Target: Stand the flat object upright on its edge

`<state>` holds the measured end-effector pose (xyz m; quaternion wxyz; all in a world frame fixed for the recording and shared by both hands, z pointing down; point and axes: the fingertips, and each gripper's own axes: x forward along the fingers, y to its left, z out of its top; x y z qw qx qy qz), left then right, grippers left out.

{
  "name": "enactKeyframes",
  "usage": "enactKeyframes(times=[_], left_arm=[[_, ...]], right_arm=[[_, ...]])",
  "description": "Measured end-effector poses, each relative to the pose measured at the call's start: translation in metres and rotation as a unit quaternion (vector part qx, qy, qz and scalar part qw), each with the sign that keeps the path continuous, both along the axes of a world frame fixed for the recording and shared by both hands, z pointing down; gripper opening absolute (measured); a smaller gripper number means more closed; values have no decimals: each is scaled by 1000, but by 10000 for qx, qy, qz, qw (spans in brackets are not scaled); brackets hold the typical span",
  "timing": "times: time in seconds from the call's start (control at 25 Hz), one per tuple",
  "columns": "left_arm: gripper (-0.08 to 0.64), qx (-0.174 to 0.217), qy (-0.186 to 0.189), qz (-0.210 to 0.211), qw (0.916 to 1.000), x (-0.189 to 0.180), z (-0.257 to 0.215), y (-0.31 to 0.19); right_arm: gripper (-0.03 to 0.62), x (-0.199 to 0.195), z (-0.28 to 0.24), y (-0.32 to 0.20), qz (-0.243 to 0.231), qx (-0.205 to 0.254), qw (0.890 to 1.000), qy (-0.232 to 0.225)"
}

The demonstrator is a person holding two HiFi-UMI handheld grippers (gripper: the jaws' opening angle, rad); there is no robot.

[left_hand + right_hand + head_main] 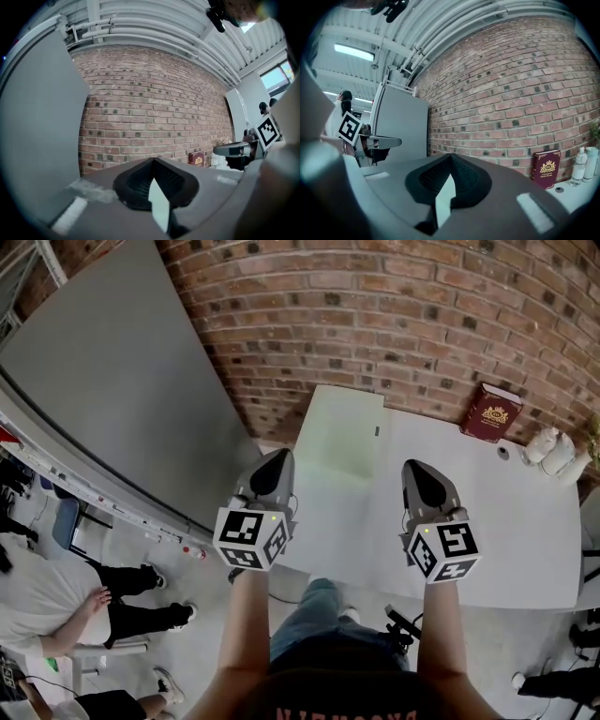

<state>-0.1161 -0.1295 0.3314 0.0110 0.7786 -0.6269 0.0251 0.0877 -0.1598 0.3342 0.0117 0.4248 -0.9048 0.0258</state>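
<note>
A dark red book [490, 412] with a gold crest leans upright against the brick wall at the far right of the white table [525, 531]; it also shows in the right gripper view [546, 168] and, small, in the left gripper view [196, 159]. My left gripper [277, 460] is shut with nothing in it, held over the table's near left edge. My right gripper [418, 471] is shut and empty too, above the table's near middle. Both are well short of the book. Each gripper sees the other one: the right gripper [234, 149], the left gripper [377, 140].
White bottles [551, 451] stand at the table's far right corner, next to a small dark item [503, 453]. A brick wall [394, 315] runs behind the table. A big grey panel [103, 371] stands at the left. People sit on the floor at lower left [56, 601].
</note>
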Motion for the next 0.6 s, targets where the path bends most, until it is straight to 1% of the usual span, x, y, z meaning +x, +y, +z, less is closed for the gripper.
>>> enactKeyframes(times=[0.2,0.36,0.6], left_arm=[[-4,-102,-32,184,9998,-19,3,-35],[-5,-191,75,241,9995,-38,12,-65],[-3,-398,214,390,9982,-62,29,-113]], right_arm=[[-2,-20,3,-26,114,-84,9999,85],[0,-34,8,-49,208,-144,9995,185],[0,-53,16,-83,360,-291,9989,95]])
